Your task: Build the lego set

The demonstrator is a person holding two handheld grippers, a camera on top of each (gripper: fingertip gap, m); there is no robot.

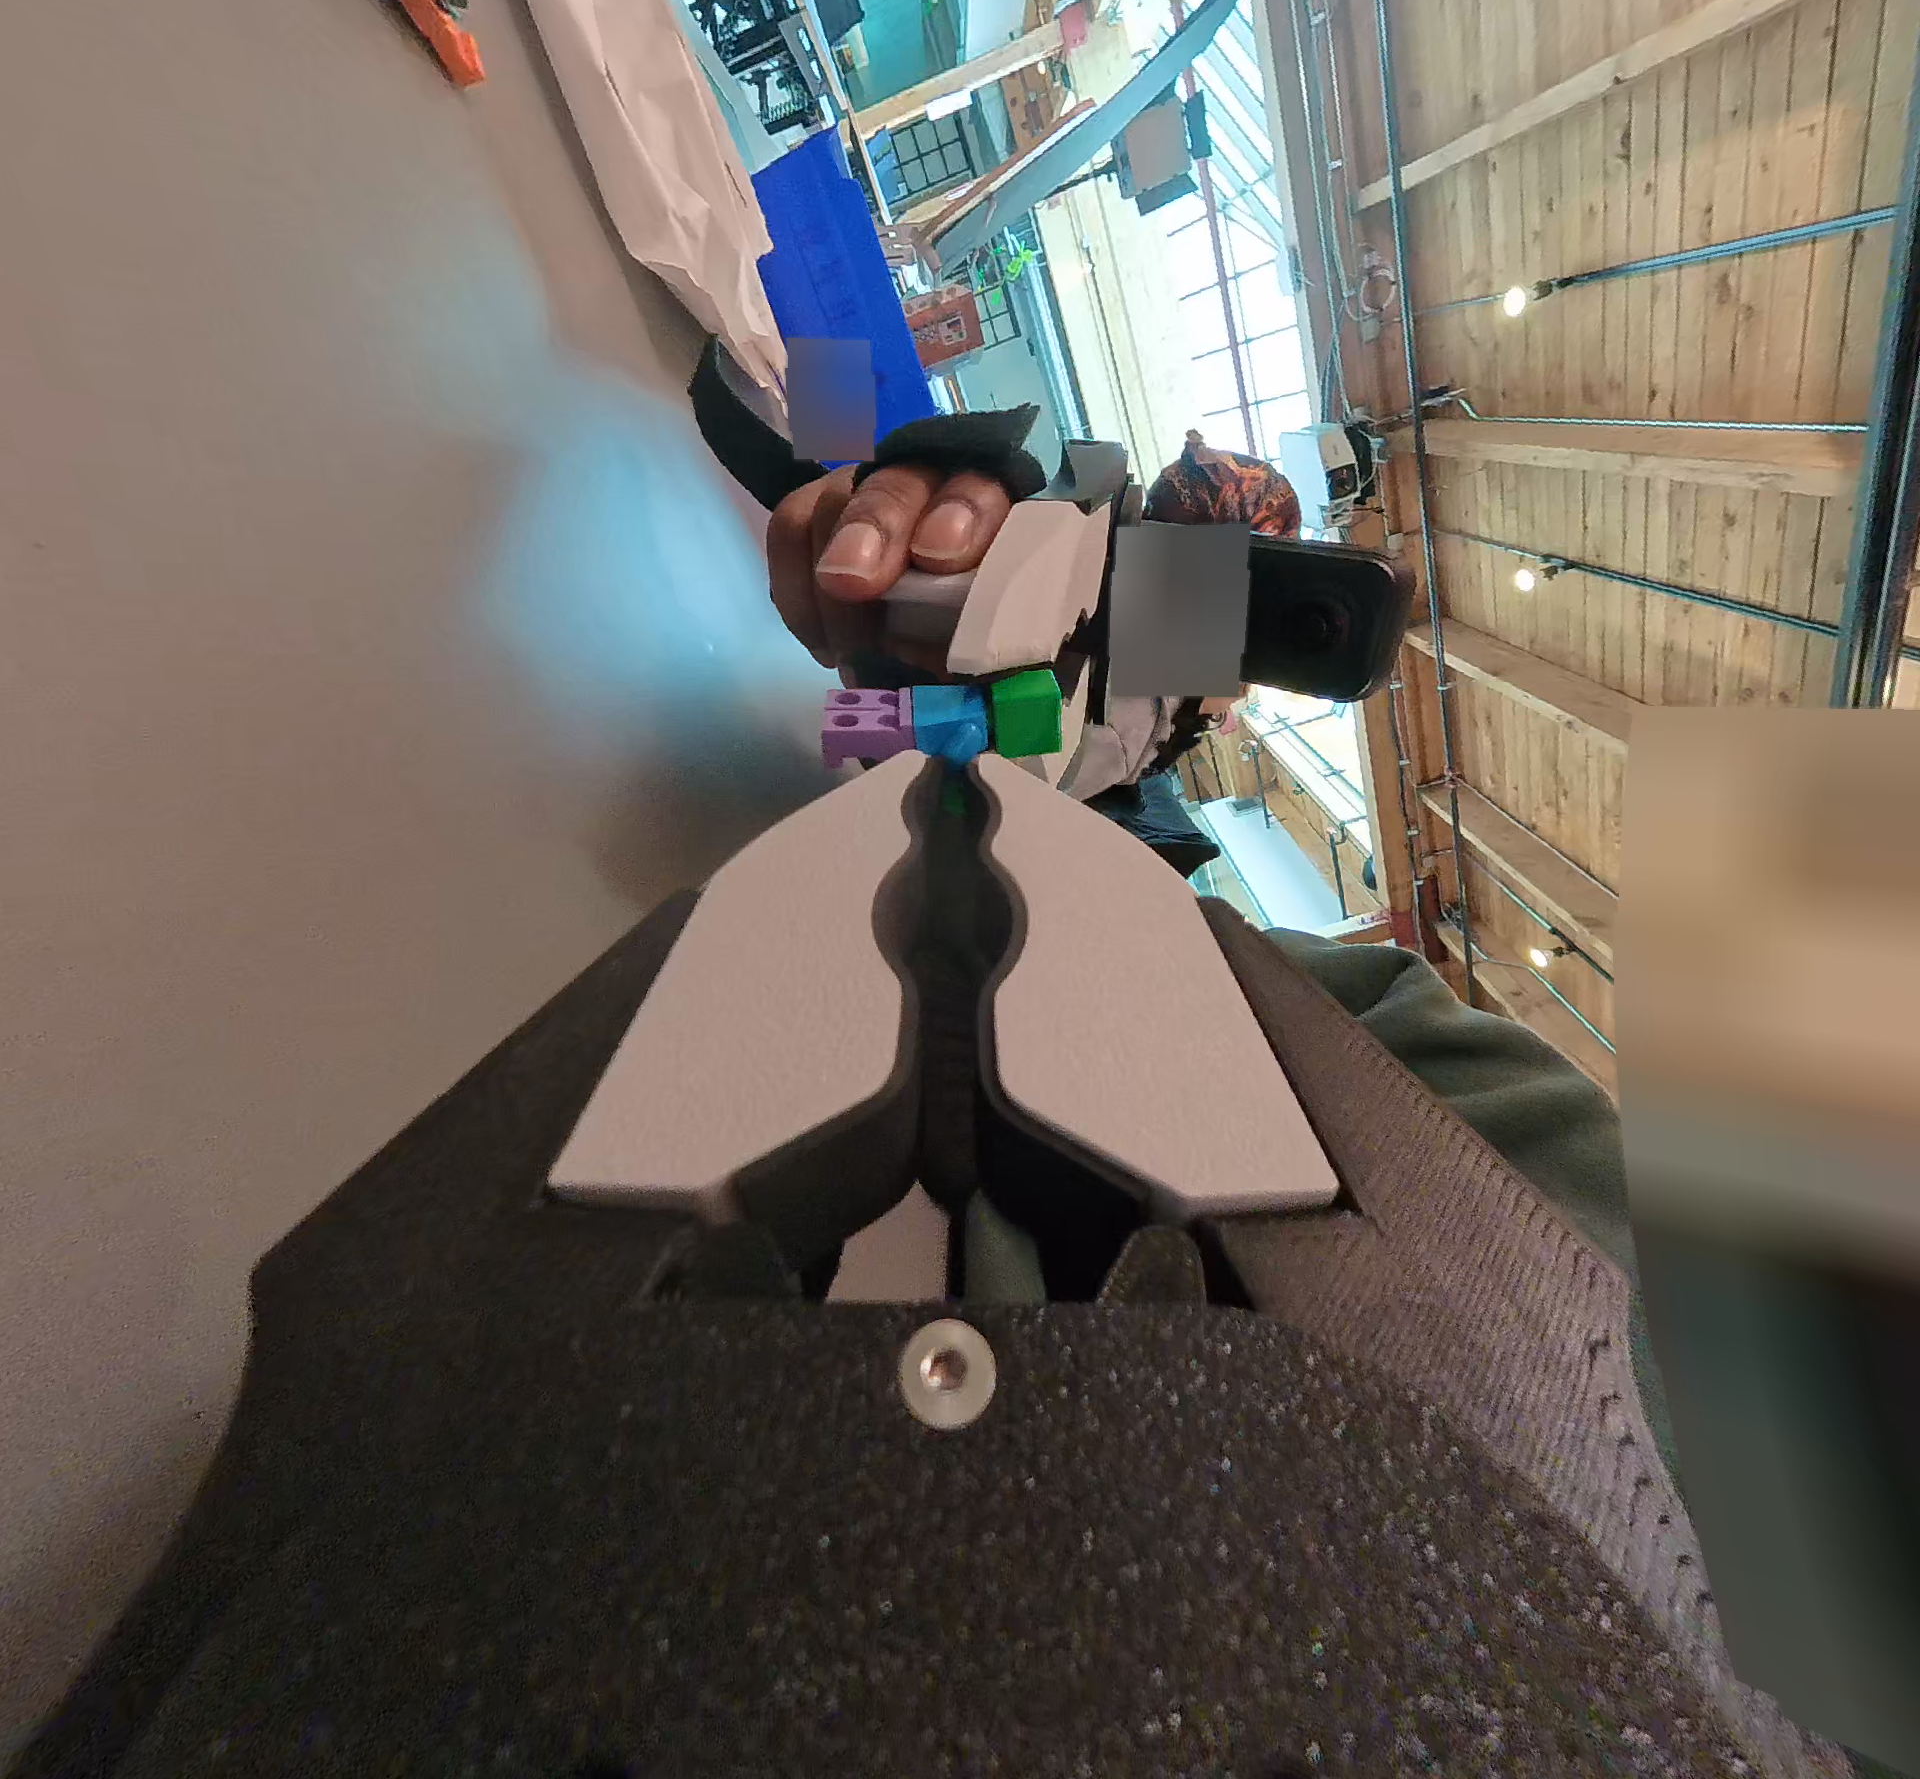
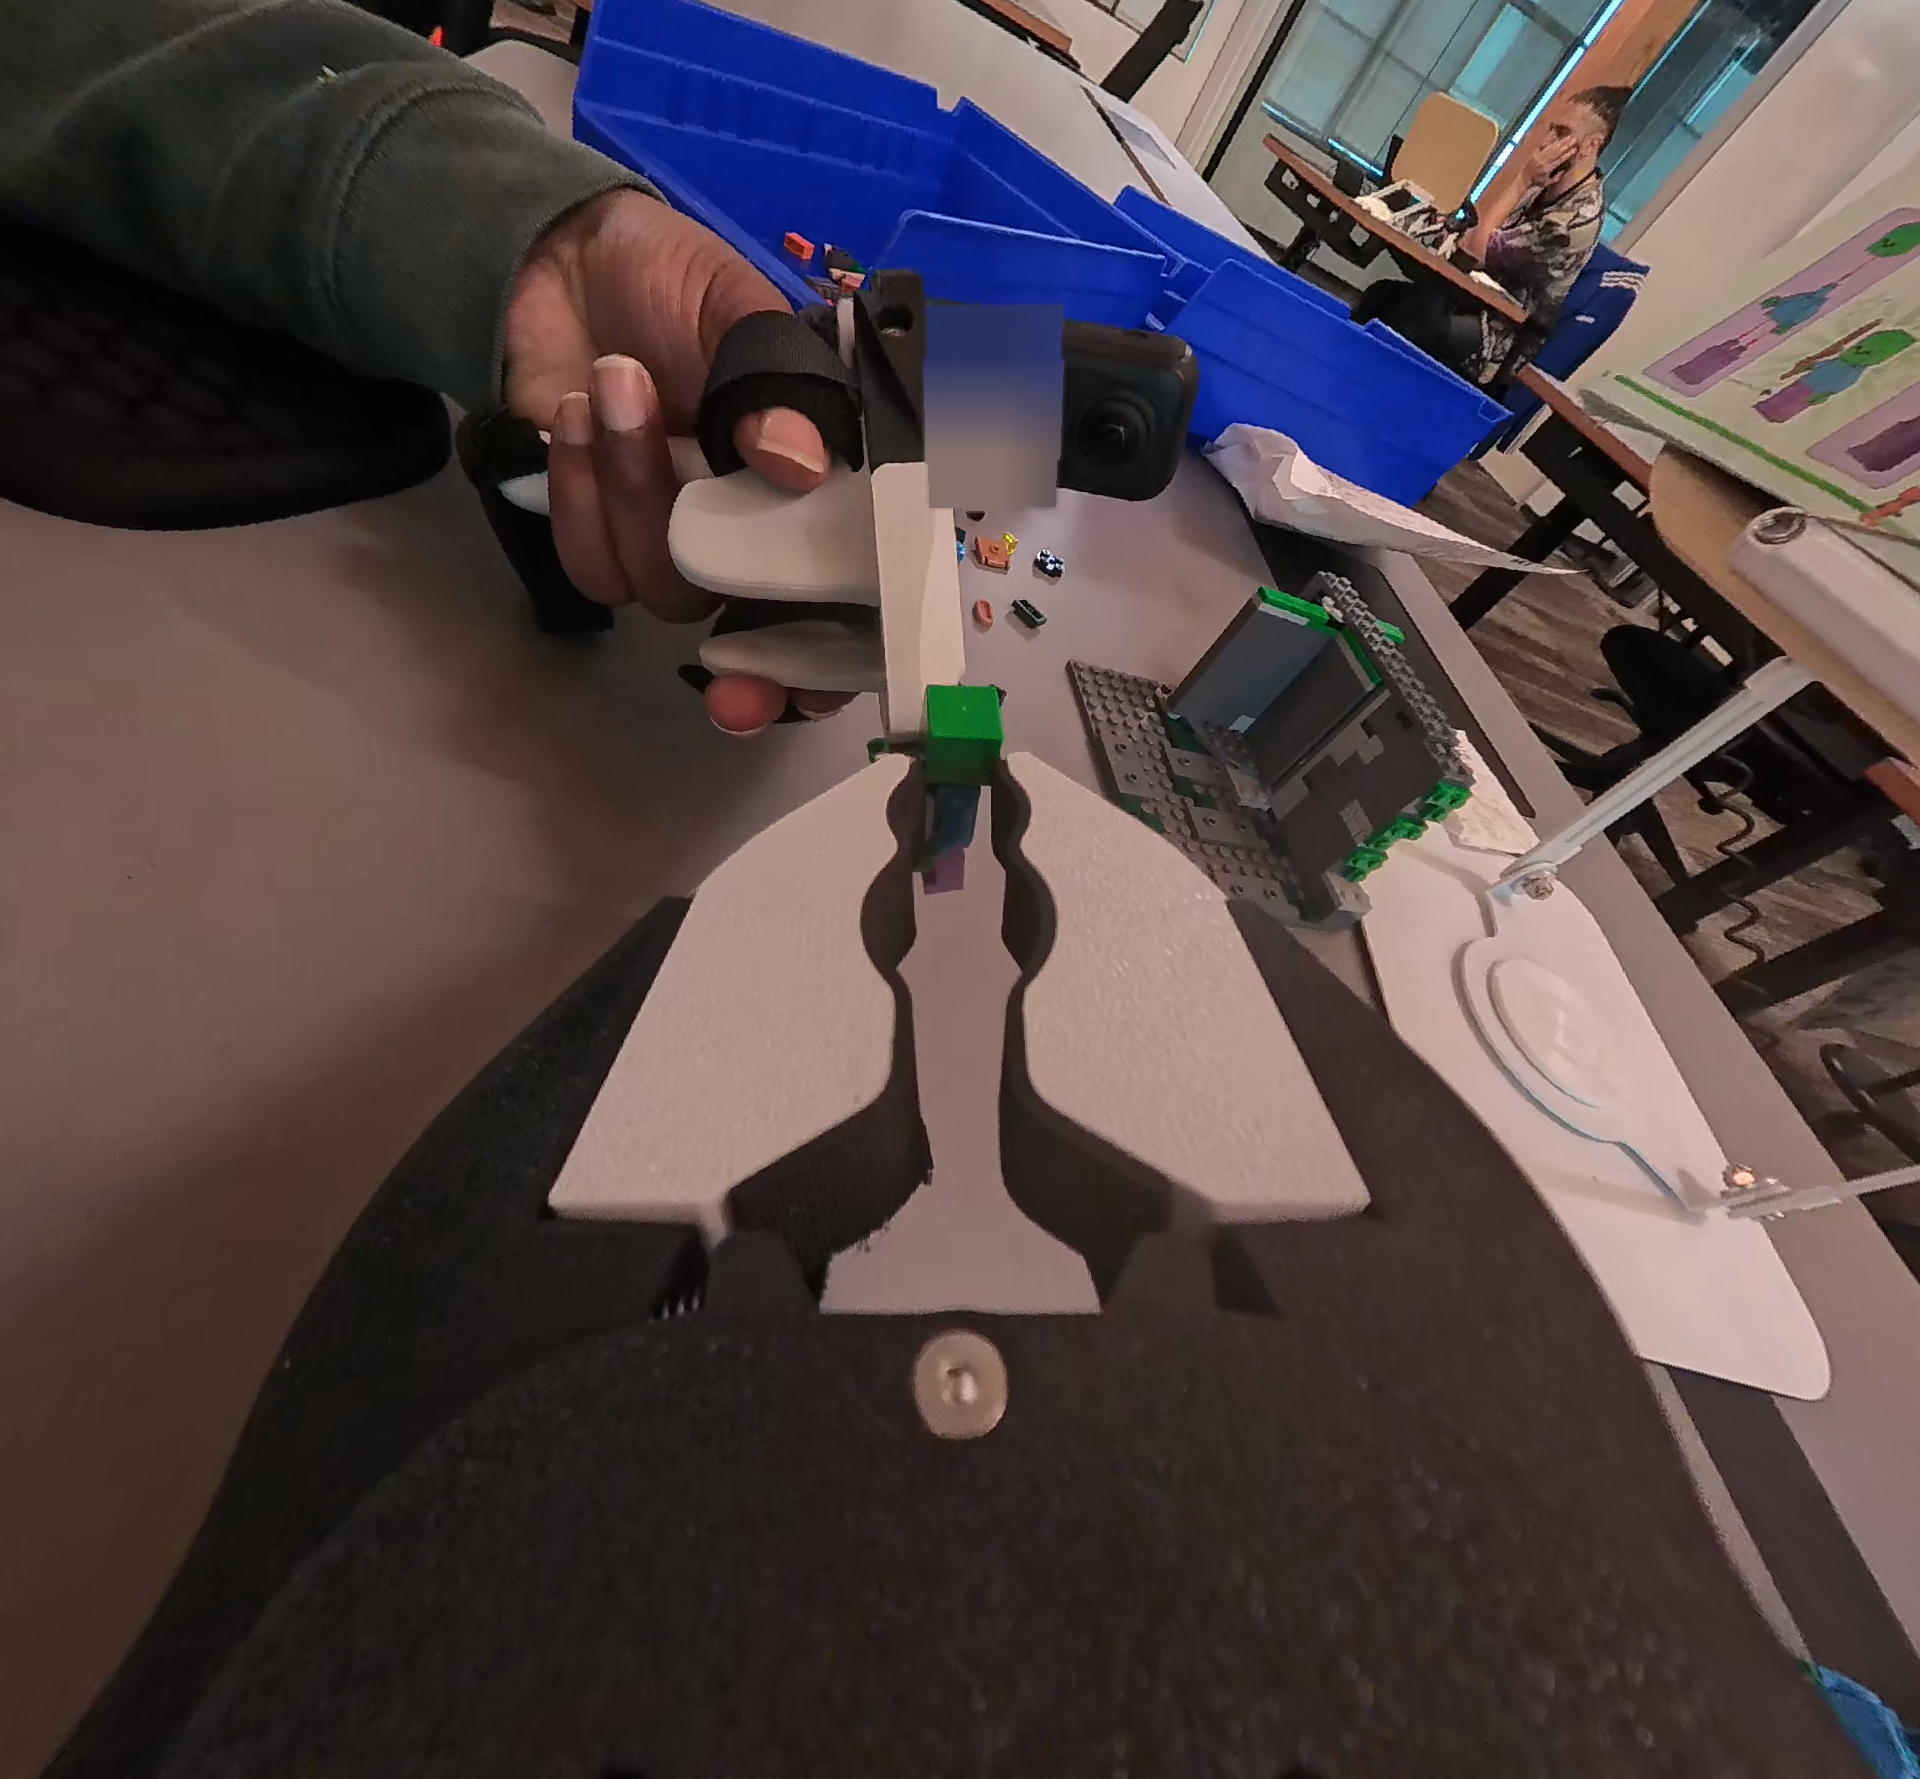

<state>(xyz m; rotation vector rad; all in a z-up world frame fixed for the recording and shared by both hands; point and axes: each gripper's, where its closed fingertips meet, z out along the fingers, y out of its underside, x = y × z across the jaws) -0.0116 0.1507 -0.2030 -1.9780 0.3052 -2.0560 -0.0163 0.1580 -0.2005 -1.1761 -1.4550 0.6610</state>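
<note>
Fingers of the left gripper are pressed together on the middle of a small lego figure, pinching its blue torso, while the right gripper closes on the same figure from the other side, its tips clamped just under the green head. So the figure hangs in the air between the two tools, above the desk and well apart from the grey lego building standing on its studded baseplate farther right. In the left wrist view the figure's long axis runs across the frame — purple legs to the left, blue torso in the middle, green head to the right — and in the right wrist view it points head-up, away from that camera, the legs tucked down between the fingers. My worry is the double grip on so small a piece: if the two tools pull or twist against each other, the head or legs could pop off, and a tiny part dropped here may bounce among the loose bricks beside the blue bins. Uneven squeeze could also spin the figure out of line.
</note>
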